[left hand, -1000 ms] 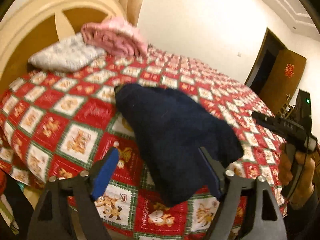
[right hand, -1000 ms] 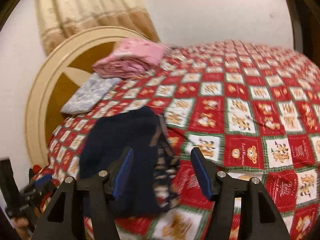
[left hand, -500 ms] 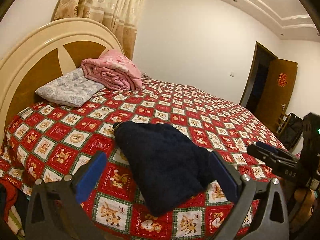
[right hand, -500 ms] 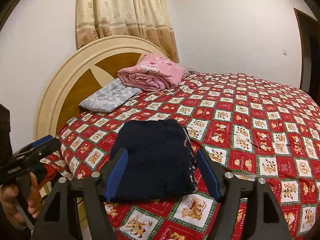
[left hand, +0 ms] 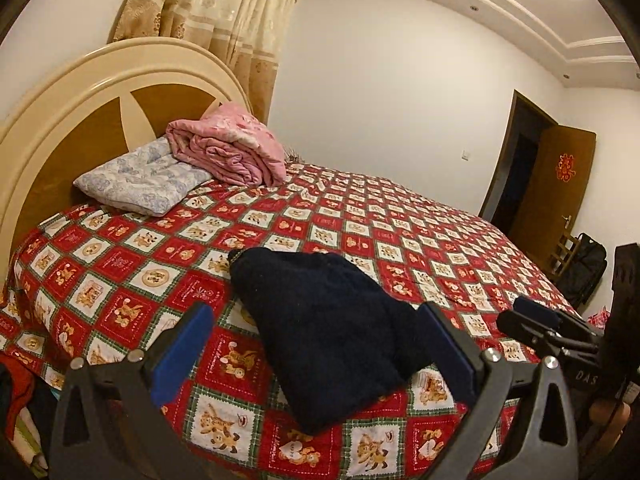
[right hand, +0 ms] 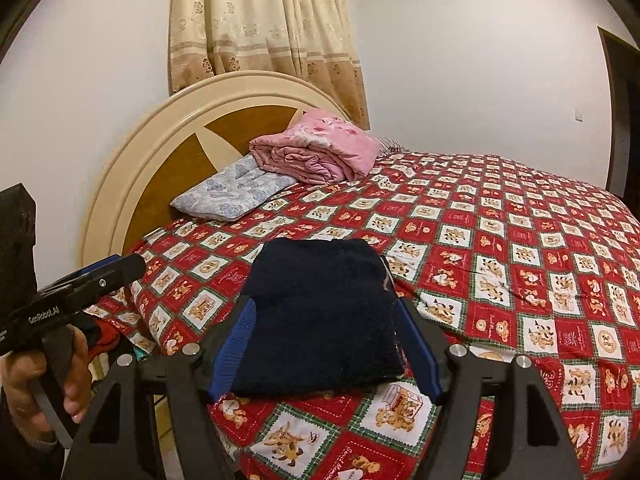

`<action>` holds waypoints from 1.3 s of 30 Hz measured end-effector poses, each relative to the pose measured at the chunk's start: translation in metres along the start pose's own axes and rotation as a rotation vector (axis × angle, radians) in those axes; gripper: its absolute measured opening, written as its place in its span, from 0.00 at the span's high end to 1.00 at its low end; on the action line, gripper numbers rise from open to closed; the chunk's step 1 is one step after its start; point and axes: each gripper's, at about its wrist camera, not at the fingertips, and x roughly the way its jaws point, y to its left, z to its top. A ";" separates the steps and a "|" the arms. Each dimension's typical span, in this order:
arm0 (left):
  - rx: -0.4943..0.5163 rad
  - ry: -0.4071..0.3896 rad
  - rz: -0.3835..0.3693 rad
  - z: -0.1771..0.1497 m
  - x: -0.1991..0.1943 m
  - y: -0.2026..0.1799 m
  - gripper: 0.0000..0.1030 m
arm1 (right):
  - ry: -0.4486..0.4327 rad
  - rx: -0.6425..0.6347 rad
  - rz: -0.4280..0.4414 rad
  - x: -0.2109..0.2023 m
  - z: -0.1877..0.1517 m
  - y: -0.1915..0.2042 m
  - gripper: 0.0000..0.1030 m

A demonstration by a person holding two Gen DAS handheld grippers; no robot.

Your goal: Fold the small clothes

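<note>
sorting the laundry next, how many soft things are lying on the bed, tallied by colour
dark navy: 1, the folded garment near the front edge of the bed
pink: 1, the rolled blanket by the headboard
pale blue floral: 1, the pillow, with the blanket partly on it
total: 3
</note>
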 end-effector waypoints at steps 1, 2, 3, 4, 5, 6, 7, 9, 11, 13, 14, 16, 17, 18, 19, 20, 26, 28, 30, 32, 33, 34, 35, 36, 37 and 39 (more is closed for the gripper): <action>0.000 -0.002 0.000 0.001 -0.001 0.000 0.00 | -0.004 -0.002 0.000 -0.001 0.001 0.001 0.30; 0.000 -0.003 0.001 0.001 -0.001 0.000 0.00 | -0.008 -0.004 0.001 -0.003 0.001 0.002 0.31; 0.002 -0.003 0.006 0.000 -0.001 0.000 0.00 | -0.014 -0.004 -0.001 -0.004 0.001 0.002 0.31; 0.000 -0.004 0.007 0.000 -0.002 0.000 0.00 | -0.018 -0.004 -0.002 -0.005 0.001 0.002 0.30; -0.002 -0.004 0.006 0.000 -0.001 0.001 0.00 | -0.021 -0.006 -0.002 -0.005 0.001 0.002 0.30; -0.003 -0.001 0.005 -0.001 -0.001 0.000 0.00 | -0.022 -0.008 -0.002 -0.006 0.001 0.003 0.30; -0.003 0.001 0.006 -0.001 -0.001 0.001 0.00 | -0.024 -0.010 -0.004 -0.006 0.001 0.004 0.30; -0.002 0.001 0.004 -0.001 0.000 0.000 0.00 | -0.026 -0.013 -0.009 -0.007 0.001 0.004 0.30; 0.003 0.003 0.004 -0.001 0.000 -0.001 0.00 | -0.027 -0.012 -0.007 -0.007 0.001 0.003 0.30; 0.005 0.003 0.003 -0.002 0.000 -0.001 0.00 | -0.028 -0.011 -0.008 -0.008 0.001 0.004 0.30; 0.007 0.004 0.003 -0.002 0.000 -0.002 0.00 | -0.029 -0.012 -0.008 -0.008 0.001 0.003 0.30; 0.008 0.004 0.005 -0.002 0.000 -0.002 0.00 | -0.028 -0.015 -0.009 -0.007 0.002 0.004 0.30; 0.009 0.005 0.005 -0.003 0.000 -0.002 0.00 | -0.028 -0.013 -0.011 -0.007 0.002 0.005 0.30; 0.009 0.005 0.004 -0.003 -0.001 -0.003 0.00 | -0.030 -0.013 -0.012 -0.008 0.002 0.005 0.30; 0.010 0.003 0.007 -0.003 -0.001 -0.003 0.00 | -0.033 -0.014 -0.013 -0.008 0.002 0.005 0.30; 0.015 0.001 0.011 -0.003 -0.002 -0.004 0.00 | -0.035 -0.015 -0.015 -0.009 0.002 0.005 0.30; 0.050 -0.003 0.043 -0.002 -0.002 -0.006 0.00 | -0.050 -0.012 -0.018 -0.012 0.004 0.003 0.30; 0.059 0.000 0.025 0.000 -0.003 -0.006 0.00 | -0.053 -0.013 -0.019 -0.013 0.005 0.003 0.30; 0.069 -0.004 0.026 0.002 -0.004 -0.007 0.00 | -0.056 -0.014 -0.021 -0.014 0.005 0.004 0.30; 0.076 -0.017 0.047 0.003 -0.006 -0.008 0.00 | -0.058 -0.013 -0.018 -0.015 0.005 0.004 0.30; 0.081 -0.022 0.045 0.003 -0.008 -0.009 0.00 | -0.059 -0.014 -0.016 -0.015 0.004 0.005 0.30; 0.082 -0.029 0.047 0.004 -0.009 -0.009 0.00 | -0.060 -0.016 -0.014 -0.016 0.004 0.005 0.30; 0.081 -0.041 0.055 0.005 -0.011 -0.009 0.00 | -0.061 -0.019 -0.014 -0.017 0.004 0.006 0.30; 0.080 -0.048 0.053 0.006 -0.013 -0.009 0.00 | -0.062 -0.021 -0.013 -0.017 0.003 0.007 0.30; 0.080 -0.050 0.053 0.007 -0.012 -0.009 0.00 | -0.062 -0.023 -0.012 -0.017 0.003 0.007 0.30; 0.079 -0.057 0.064 0.009 -0.014 -0.008 0.00 | -0.060 -0.024 -0.011 -0.016 0.002 0.008 0.30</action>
